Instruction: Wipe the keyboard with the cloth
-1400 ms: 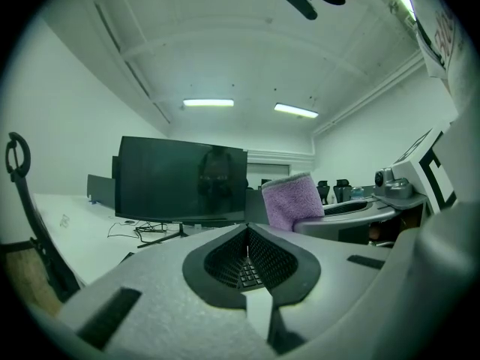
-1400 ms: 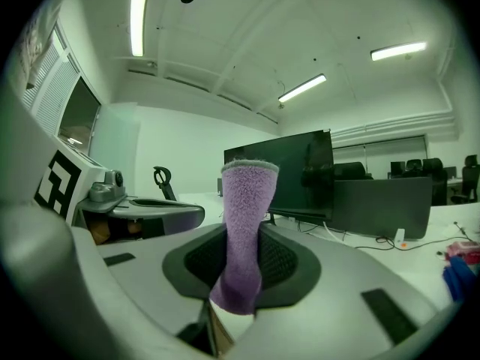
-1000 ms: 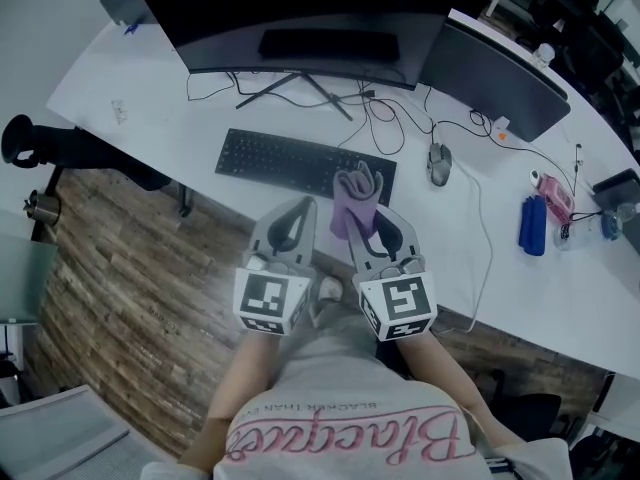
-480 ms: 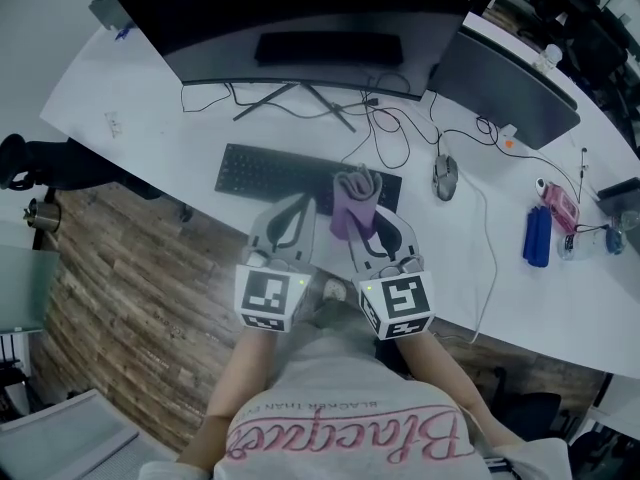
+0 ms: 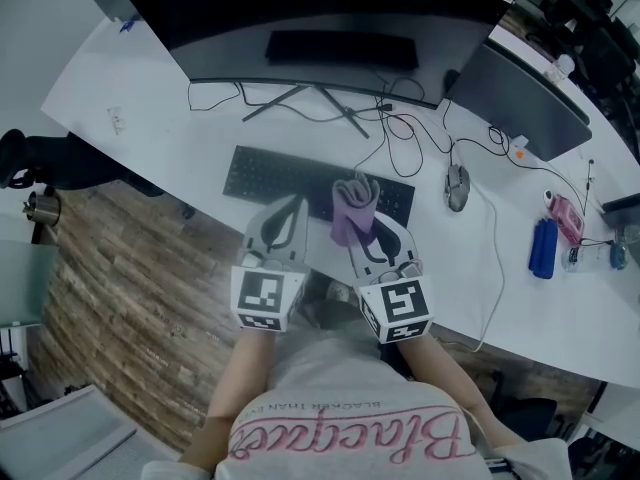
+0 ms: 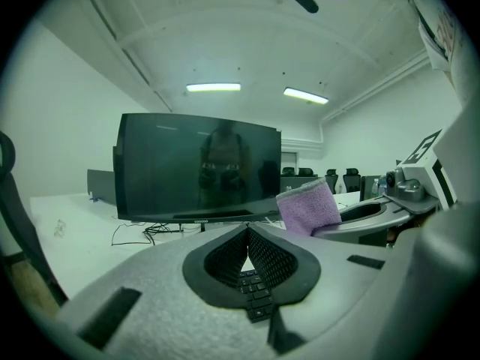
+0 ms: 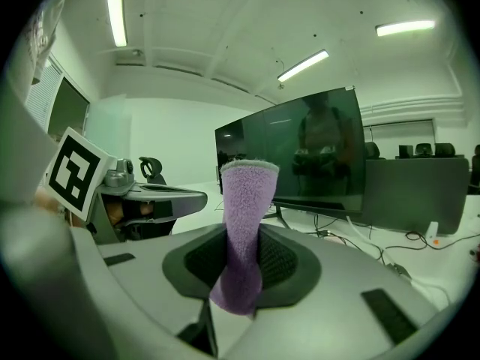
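While my right gripper clamps the cloth above the keyboard, my left gripper is closed, empty. Both sit at the bench front edge.

The cloth covers part of the keyboard; the monitor runs off the top edge.

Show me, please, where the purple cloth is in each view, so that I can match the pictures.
Head view: cloth at centre, over the keyboard's right part, below the monitor.
Left gripper view: cloth right of centre, by the monitor's lower right corner.
Right gripper view: cloth at centre, upright, before the monitor's left part.
Shared landmark: the monitor.
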A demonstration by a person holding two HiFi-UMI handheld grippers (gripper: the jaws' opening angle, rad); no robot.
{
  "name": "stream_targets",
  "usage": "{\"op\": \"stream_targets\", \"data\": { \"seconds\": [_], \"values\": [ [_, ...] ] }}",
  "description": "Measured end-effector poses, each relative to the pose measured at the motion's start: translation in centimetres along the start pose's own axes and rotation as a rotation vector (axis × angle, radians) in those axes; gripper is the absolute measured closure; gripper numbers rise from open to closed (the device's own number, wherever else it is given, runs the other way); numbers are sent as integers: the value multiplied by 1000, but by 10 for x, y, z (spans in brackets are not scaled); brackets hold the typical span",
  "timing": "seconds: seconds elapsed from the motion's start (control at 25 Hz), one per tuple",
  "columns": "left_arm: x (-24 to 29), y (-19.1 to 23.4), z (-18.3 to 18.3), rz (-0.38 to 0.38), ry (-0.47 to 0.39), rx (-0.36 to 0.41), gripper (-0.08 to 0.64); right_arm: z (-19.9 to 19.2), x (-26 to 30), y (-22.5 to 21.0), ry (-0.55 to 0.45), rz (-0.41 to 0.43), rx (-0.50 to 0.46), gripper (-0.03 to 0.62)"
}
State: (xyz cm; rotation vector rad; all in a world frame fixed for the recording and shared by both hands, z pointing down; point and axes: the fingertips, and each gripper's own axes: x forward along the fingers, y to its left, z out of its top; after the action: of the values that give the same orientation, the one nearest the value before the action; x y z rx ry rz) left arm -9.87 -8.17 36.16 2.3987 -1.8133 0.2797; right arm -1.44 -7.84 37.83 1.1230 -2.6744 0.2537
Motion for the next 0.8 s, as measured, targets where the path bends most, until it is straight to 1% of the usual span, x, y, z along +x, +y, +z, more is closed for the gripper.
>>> {"op": "stream_targets", "data": {
  "seconds": [0.2, 0.36, 0.56, 0.8],
  "values": [
    [3, 29, -3, -4, 3, 5, 555, 3, 20, 8, 2, -6, -14, 508],
    [6, 52, -6, -34, 14, 23, 555, 6, 40, 16, 1, -30, -8, 508],
    [11, 79, -10, -93, 31, 51, 555, 14, 69, 28, 12, -61, -1, 509],
    [17, 126, -18, -124, 50, 42, 555, 19, 110, 51, 32, -85, 14, 508]
  ]
}}
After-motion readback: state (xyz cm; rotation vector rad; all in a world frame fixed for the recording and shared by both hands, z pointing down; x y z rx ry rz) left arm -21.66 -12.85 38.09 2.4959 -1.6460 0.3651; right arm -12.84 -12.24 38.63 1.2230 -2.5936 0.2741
